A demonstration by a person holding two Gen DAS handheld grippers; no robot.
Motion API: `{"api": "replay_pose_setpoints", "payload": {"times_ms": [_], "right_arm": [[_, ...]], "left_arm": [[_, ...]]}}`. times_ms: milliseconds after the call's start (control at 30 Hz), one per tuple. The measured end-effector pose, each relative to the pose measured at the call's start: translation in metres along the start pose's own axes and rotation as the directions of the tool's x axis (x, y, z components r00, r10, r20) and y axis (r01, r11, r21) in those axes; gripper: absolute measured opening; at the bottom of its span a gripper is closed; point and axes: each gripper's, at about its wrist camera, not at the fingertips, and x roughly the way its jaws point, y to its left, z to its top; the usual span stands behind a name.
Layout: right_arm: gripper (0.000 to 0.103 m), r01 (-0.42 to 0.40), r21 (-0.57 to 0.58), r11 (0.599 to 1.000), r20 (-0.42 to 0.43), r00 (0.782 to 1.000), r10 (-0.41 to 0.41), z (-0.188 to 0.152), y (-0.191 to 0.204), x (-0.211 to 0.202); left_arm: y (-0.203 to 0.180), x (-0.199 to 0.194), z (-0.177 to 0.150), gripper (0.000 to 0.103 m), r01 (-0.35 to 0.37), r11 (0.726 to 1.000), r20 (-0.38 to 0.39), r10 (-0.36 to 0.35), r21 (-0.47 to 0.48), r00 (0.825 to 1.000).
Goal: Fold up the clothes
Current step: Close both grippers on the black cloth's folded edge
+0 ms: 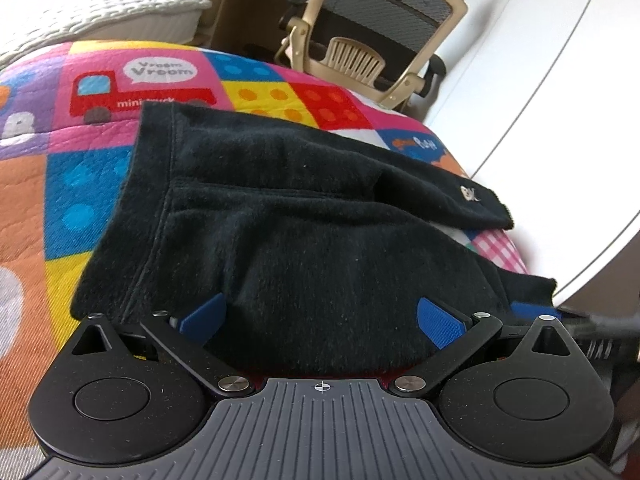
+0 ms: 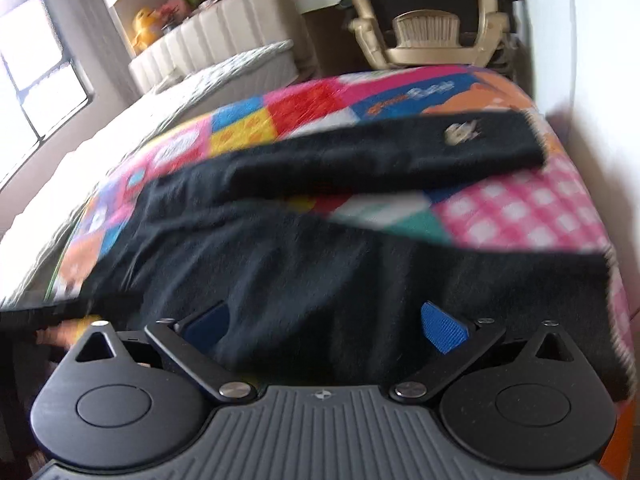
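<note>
Black garment [image 1: 280,216] front and centre, spread across the patchwork quilt [image 1: 60,168] and running right up to both grippers. It is a soft, fuzzy knit, matte and slightly pilled, with a stitched seam curving down its left side as seen from the left wrist. A long sleeve [image 1: 420,172] angles away ahead and to the right of the left gripper [image 1: 322,316], ending in a ribbed cuff with a small pale embroidered logo [image 1: 470,194].

The left gripper's jaws stand wide apart, blue ribbed pads [image 1: 440,320] on either side of a mound of black fabric that bulges between them; nothing is pinched. At its far right, another blue pad and dark hardware peek in just beside it.

Over to the right wrist view, which is motion-blurred. The right gripper [image 2: 324,326] is spread open too, textured blue fingers [image 2: 444,328] flanking the cloth, the garment's body [image 2: 320,272] directly ahead and under it. The same sleeve lies farther ahead, stretching off to the right, logo [image 2: 460,132] showing.

The quilt is stitched, bright squares of pink, yellow, red and blue, a red truck [image 1: 132,96] printed ahead-left of the left gripper, pink gingham [image 2: 520,208] ahead-right of the right one. Beyond the bed edge, a beige mesh-backed chair [image 1: 372,32].
</note>
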Motion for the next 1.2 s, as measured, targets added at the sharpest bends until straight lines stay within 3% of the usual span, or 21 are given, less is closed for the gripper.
{"api": "replay_pose_setpoints", "payload": {"times_ms": [67, 133, 200, 300, 400, 567, 633, 700, 867, 1000, 1067, 1200], "right_arm": [[0.085, 0.118, -0.052, 0.992, 0.082, 0.990, -0.114, 0.022, -0.004, -0.001], [0.062, 0.227, -0.101, 0.969, 0.157, 0.965, -0.209, 0.049, -0.010, 0.005], [0.049, 0.297, -0.076, 0.952, 0.174, 0.944, -0.281, 0.077, -0.023, 0.020], [0.049, 0.370, -0.030, 0.929, 0.172, 0.917, -0.360, 0.108, -0.049, 0.050], [0.075, 0.426, -0.012, 0.905, 0.168, 0.893, -0.418, 0.123, -0.064, 0.079], [0.072, 0.409, -0.028, 0.912, 0.125, 0.907, -0.403, 0.113, -0.067, 0.111], [0.034, 0.367, -0.055, 0.929, 0.128, 0.925, -0.358, 0.114, -0.062, 0.108], [0.017, 0.356, -0.054, 0.933, 0.124, 0.930, -0.347, 0.115, -0.058, 0.103], [0.016, 0.308, -0.044, 0.951, 0.170, 0.940, -0.296, 0.111, -0.054, 0.074], [0.016, 0.294, -0.047, 0.955, 0.181, 0.942, -0.281, 0.105, -0.057, 0.067], [0.016, 0.284, -0.043, 0.958, 0.185, 0.944, -0.272, 0.102, -0.059, 0.066], [0.016, 0.271, -0.039, 0.962, 0.188, 0.947, -0.259, 0.098, -0.060, 0.067]], "left_arm": [[0.002, -0.001, -0.001, 0.103, 0.011, 1.000, 0.004, -0.012, 0.003, 1.000], [0.003, -0.002, -0.003, 0.103, 0.022, 1.000, 0.007, -0.022, 0.005, 1.000], [0.002, -0.002, -0.003, 0.103, 0.017, 1.000, 0.012, -0.017, 0.005, 1.000], [-0.001, -0.002, -0.006, 0.103, 0.006, 1.000, 0.023, -0.007, 0.022, 1.000], [0.000, -0.003, -0.008, 0.103, 0.008, 0.999, 0.032, -0.009, 0.031, 0.999], [0.003, -0.003, -0.008, 0.103, 0.025, 1.000, 0.037, -0.025, 0.015, 0.999], [0.003, -0.003, -0.009, 0.103, 0.028, 0.999, 0.040, -0.028, 0.015, 0.999], [0.004, -0.004, -0.009, 0.103, 0.029, 0.999, 0.043, -0.029, 0.013, 0.999], [0.008, -0.011, 0.002, 0.103, 0.026, 0.999, 0.089, -0.023, -0.030, 0.996], [0.019, -0.025, 0.039, 0.103, 0.019, 0.999, 0.179, -0.012, -0.033, 0.984], [0.029, -0.023, 0.063, 0.103, -0.025, 0.998, 0.194, 0.036, -0.063, 0.980], [0.055, 0.006, 0.109, 0.103, -0.129, 0.981, 0.148, 0.151, -0.143, 0.978]]}}
